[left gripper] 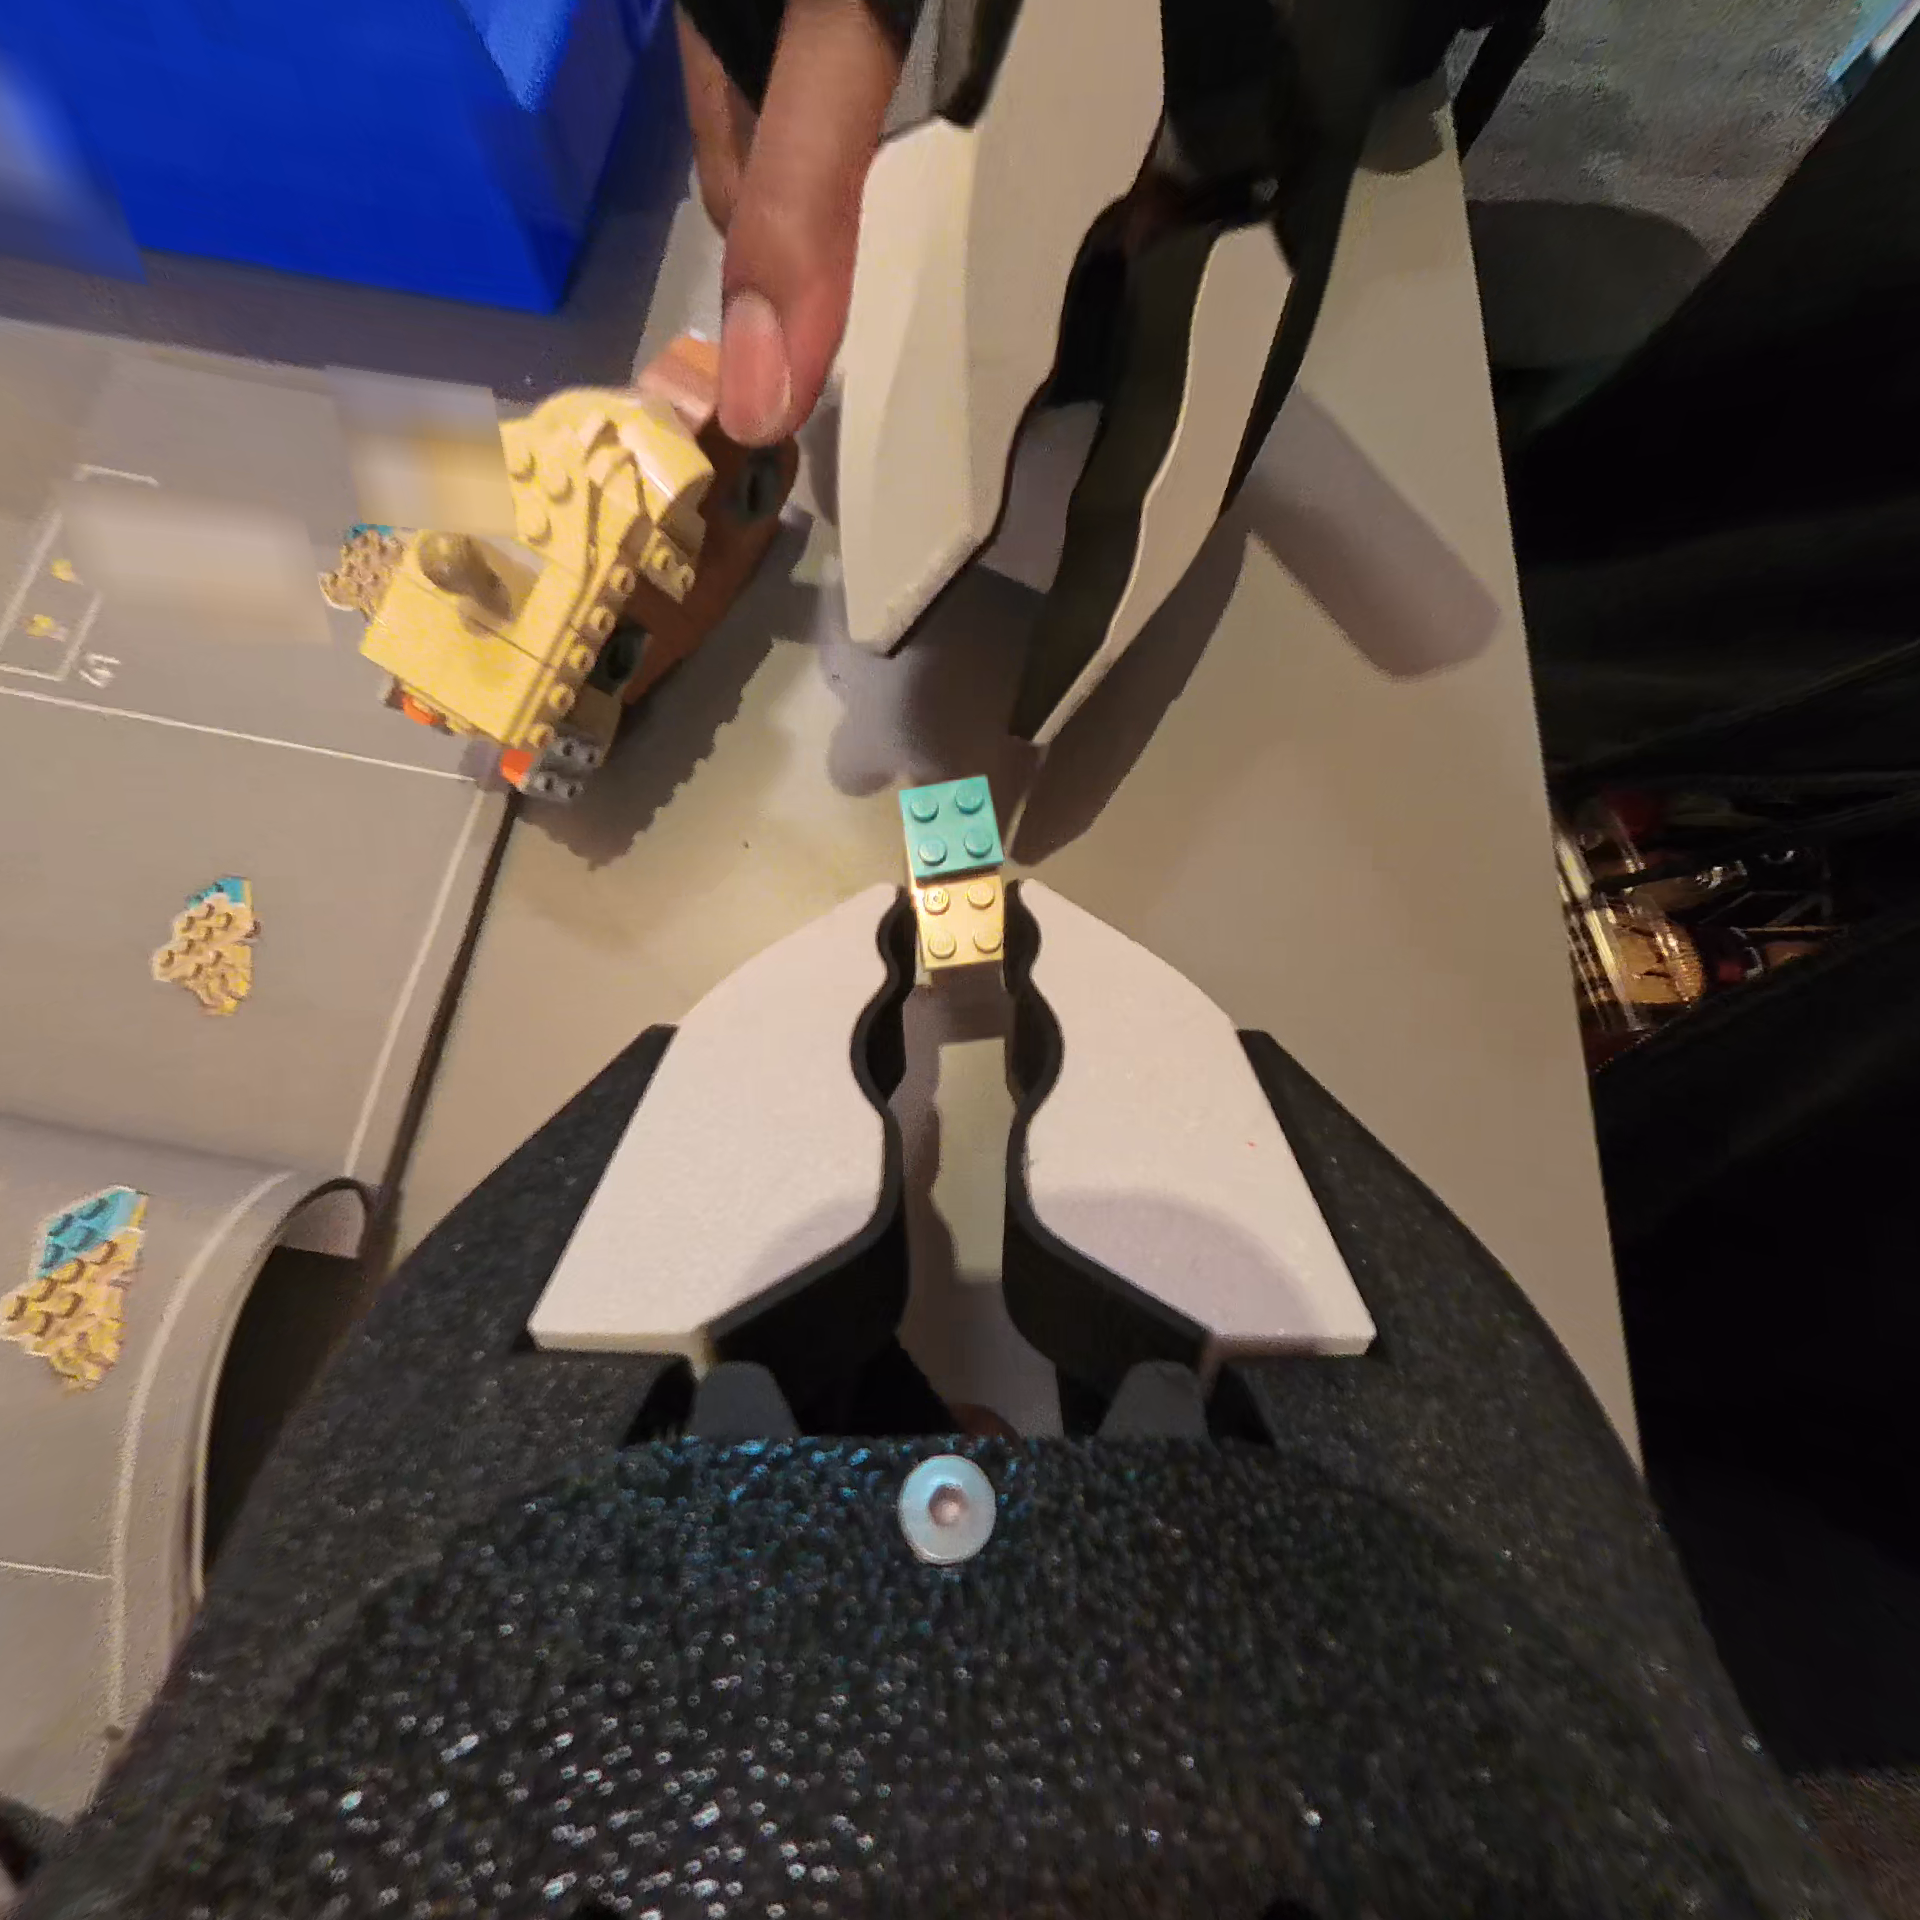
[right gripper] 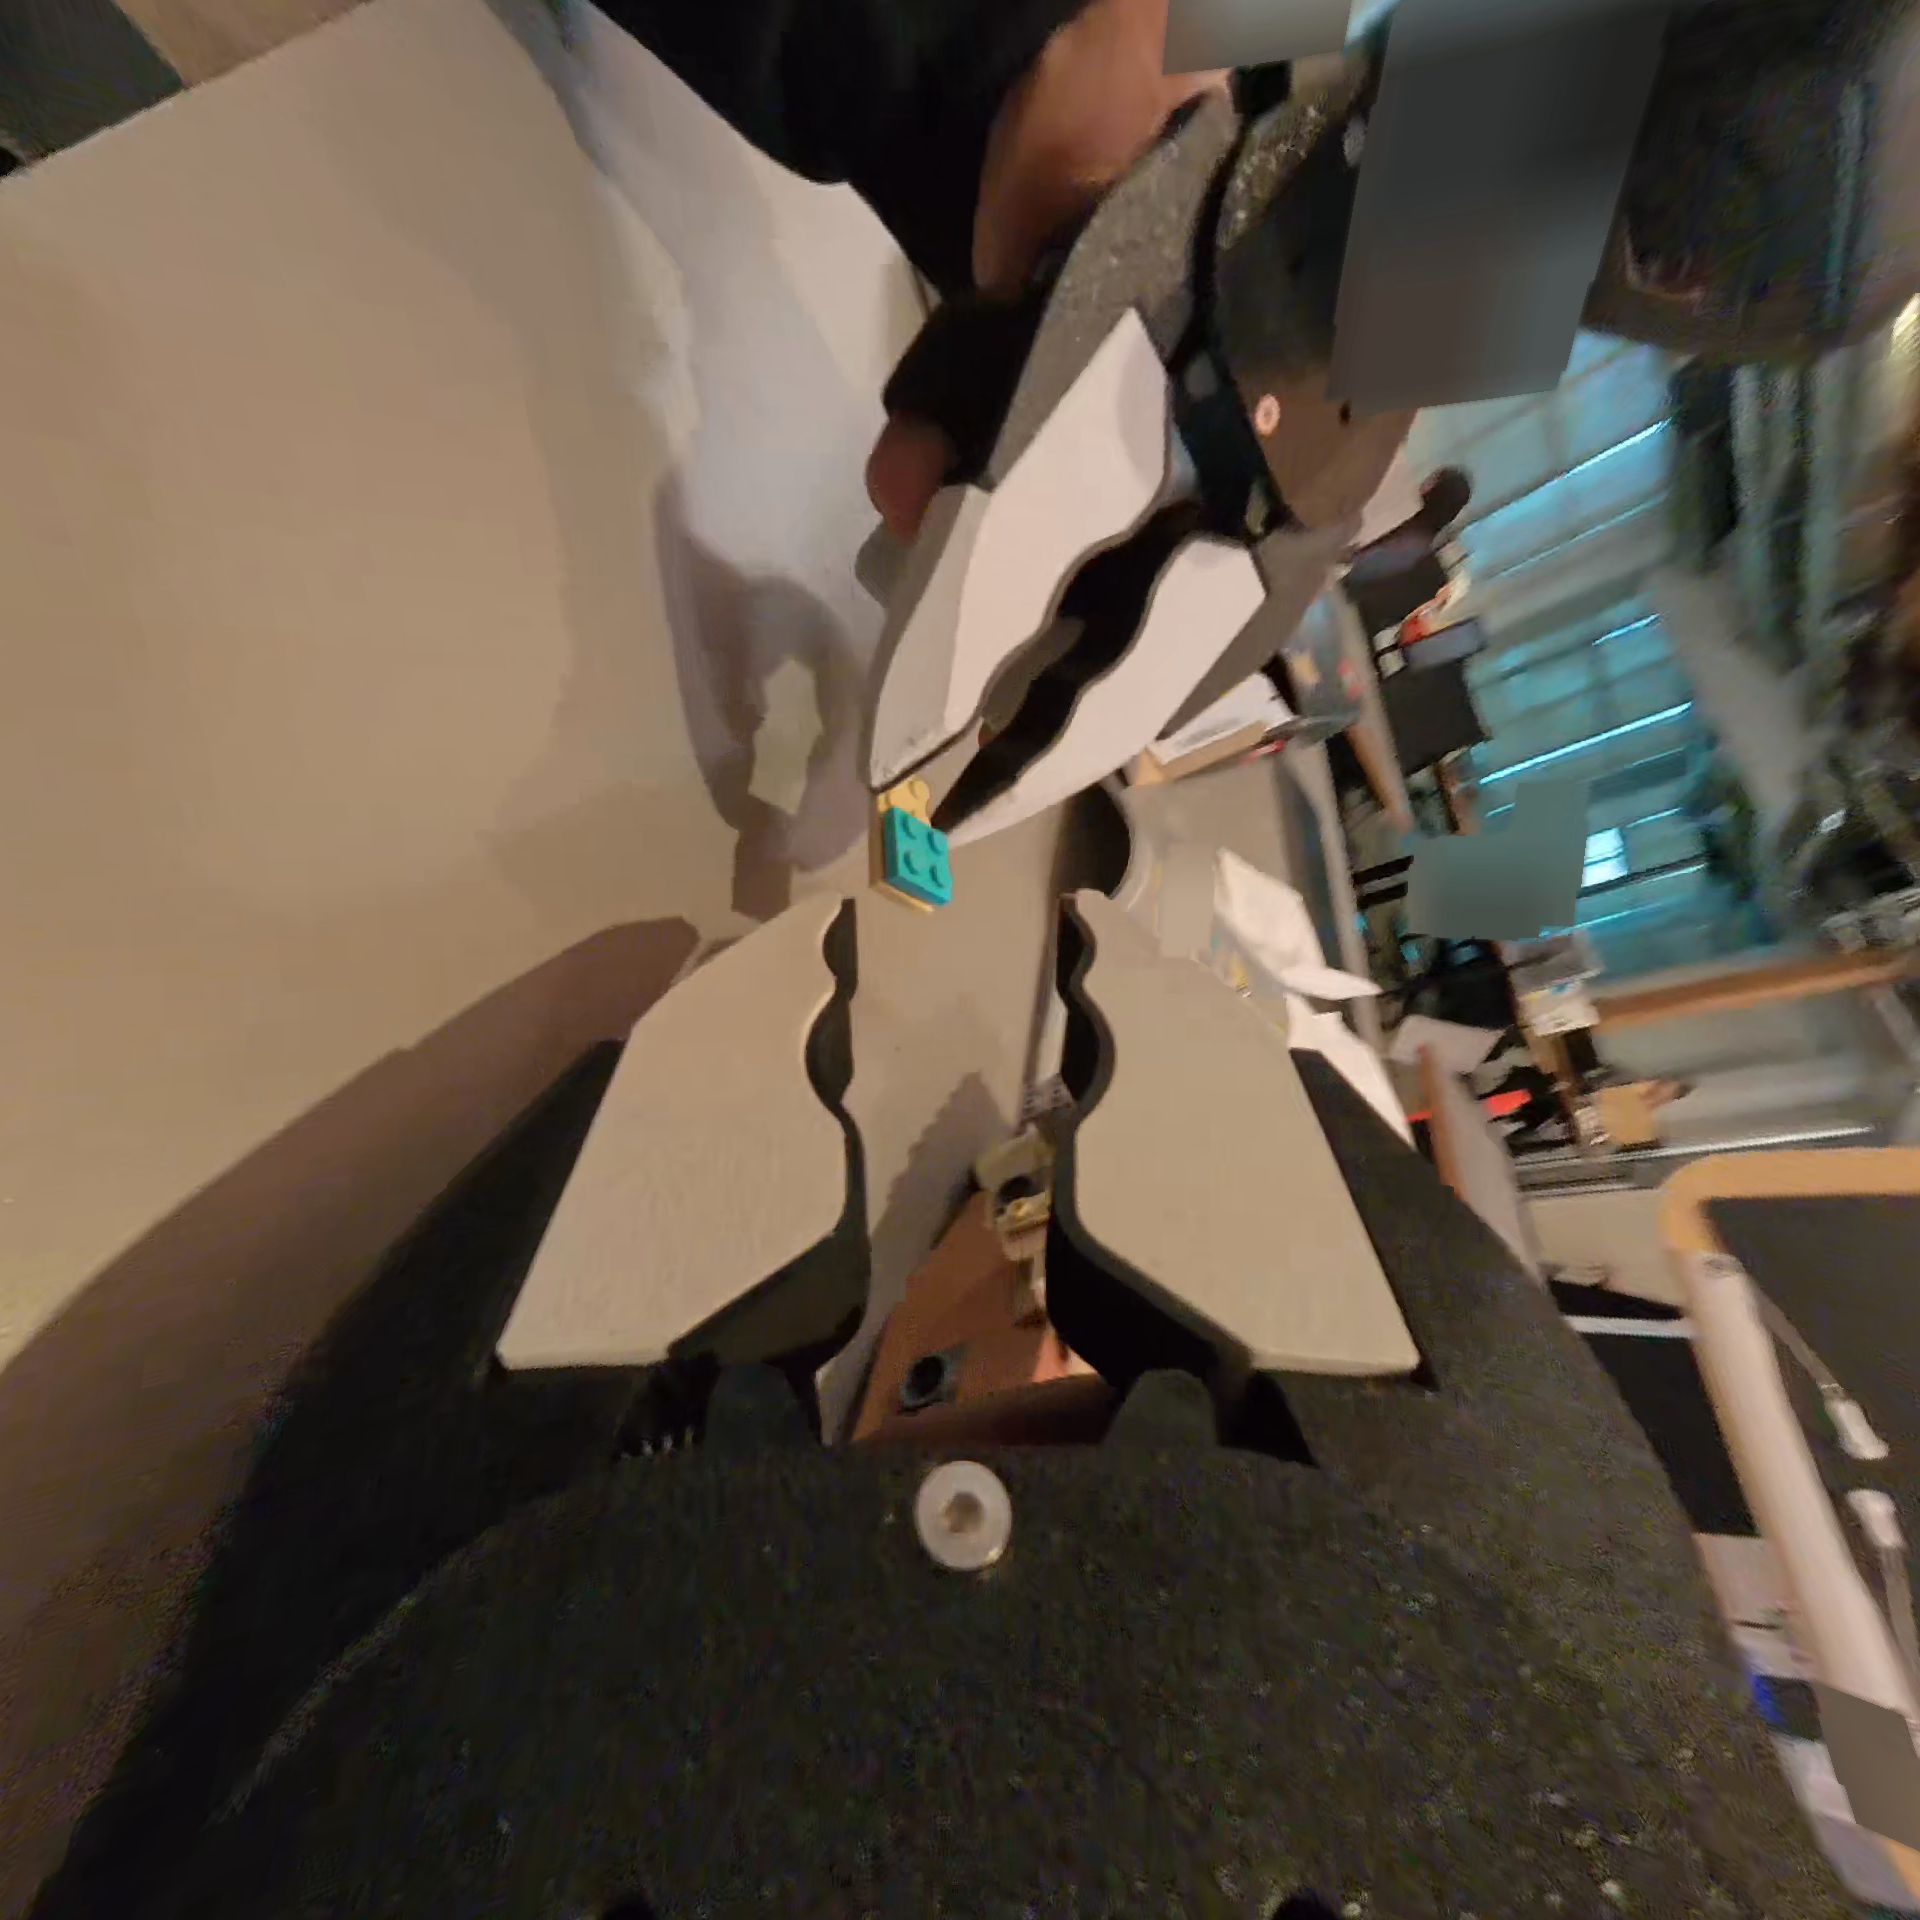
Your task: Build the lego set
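Two grippers over a pale table (left gripper: 1351, 935), tips facing each other. Blue bin (left gripper: 312, 135) at the far left edge; open instruction booklet (left gripper: 208, 831) lies flat beside it. Partly built tan-and-brown lego model (left gripper: 561, 592) sits on the table at the booklet's corner, a bare fingertip (left gripper: 758, 364) just above its brown part. Left gripper (left gripper: 961, 935) — clamped on the near end of a tan plate (left gripper: 961, 930); the far end of that plate carries a teal 2x2 plate (left gripper: 954, 826), studs up. Right gripper (right gripper: 956, 925) — fingers spread apart, nothing between them; its tips are near the teal plate, contact cannot be judged.
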Demonstrator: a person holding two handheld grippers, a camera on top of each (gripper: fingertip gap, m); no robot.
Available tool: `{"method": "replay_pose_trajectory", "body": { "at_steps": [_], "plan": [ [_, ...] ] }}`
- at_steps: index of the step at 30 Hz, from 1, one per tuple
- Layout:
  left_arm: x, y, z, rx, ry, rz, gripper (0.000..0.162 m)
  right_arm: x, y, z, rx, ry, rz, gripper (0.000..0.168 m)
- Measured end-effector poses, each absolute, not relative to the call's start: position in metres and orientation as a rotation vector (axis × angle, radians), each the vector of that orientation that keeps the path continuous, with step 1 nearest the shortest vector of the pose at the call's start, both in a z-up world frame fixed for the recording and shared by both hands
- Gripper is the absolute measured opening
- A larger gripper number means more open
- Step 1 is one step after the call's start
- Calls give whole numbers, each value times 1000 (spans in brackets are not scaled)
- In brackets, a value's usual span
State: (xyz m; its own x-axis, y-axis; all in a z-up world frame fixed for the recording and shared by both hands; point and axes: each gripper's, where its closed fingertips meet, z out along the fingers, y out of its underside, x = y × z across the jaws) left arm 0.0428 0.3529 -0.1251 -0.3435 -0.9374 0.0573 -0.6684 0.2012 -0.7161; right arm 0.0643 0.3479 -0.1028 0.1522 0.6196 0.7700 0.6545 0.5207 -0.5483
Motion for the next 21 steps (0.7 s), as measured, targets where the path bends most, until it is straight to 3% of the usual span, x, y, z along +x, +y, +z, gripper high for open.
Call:
{"method": "replay_pose_trajectory", "body": {
  "at_steps": [14,17,21],
  "plan": [
    [63,349,-112,-1498,2126,-920,15,67,352,-98,-898,-1572,-306,38],
    [66,347,-108,-1490,2111,-934,15,67,354,-98,-858,-1574,-387,12],
    [67,348,-107,-1503,2089,-927,12,69,356,-99,-874,-1579,-413,9]
  ]
}}
